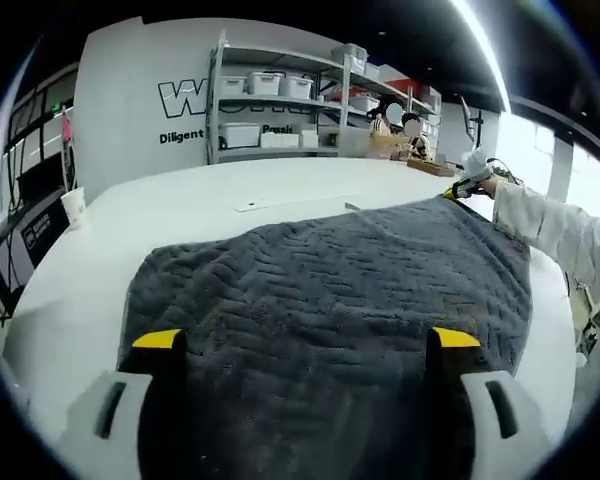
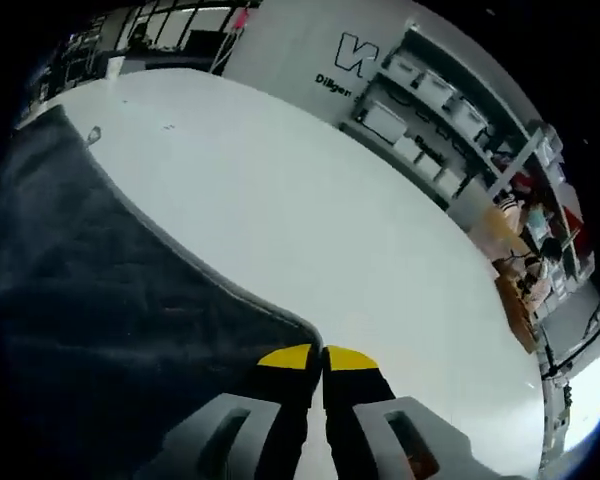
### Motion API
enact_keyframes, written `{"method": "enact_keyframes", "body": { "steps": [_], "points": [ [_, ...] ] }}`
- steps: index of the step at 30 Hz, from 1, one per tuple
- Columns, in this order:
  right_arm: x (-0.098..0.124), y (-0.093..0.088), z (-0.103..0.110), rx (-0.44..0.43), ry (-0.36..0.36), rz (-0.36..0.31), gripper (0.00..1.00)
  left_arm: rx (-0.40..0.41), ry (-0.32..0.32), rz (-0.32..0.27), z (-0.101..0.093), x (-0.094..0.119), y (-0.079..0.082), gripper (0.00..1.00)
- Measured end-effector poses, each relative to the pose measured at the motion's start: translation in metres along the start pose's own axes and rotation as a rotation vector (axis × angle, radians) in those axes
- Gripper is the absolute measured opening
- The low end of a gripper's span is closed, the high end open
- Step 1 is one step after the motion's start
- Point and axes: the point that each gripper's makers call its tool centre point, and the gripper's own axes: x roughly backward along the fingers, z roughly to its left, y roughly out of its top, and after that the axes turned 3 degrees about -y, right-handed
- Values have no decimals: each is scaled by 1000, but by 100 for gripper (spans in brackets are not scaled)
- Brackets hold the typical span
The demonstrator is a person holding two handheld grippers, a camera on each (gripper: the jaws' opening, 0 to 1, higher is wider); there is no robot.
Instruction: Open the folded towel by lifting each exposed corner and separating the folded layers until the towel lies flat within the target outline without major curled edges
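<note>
Nearly done: towel (image 1: 320, 300) spread across table (image 1: 80, 300), far corner at two o'clock pinched by right gripper (image 2: 315, 358); left gripper (image 1: 305, 340) spread (outline unseen).

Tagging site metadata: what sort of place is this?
Likely a lab or workshop storeroom: metal shelving stacked with plastic storage bins, large lettering on the wall, and a big white table carrying the grey towel.

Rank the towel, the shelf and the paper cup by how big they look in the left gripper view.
1. Towel, by far the largest; it is also nearest the camera.
2. Shelf, far off against the wall, so likely bigger in truth than it looks.
3. Cup, smallest, at the table's left edge.
</note>
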Motion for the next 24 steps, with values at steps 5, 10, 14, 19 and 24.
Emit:
{"method": "enact_keyframes", "body": {
  "steps": [5, 10, 14, 19, 24],
  "points": [
    [-6, -5, -7, 18, -37, 19, 0, 6, 5, 1, 2, 0, -1, 98],
    [-10, -9, -8, 27, -52, 38, 0, 12, 9, 2, 4, 0, -1, 98],
    [-10, -11, -4, 36, -63, 59, 0, 18, 13, -3, 6, 0, 0, 98],
    [-3, -11, -25, 44, -173, 88, 24, 24, 15, -5, 6, 1, -1, 98],
    [16, -9, -51, -30, -261, 80, 49, 27, 13, -18, 6, 3, 1, 98]
  ]
}}
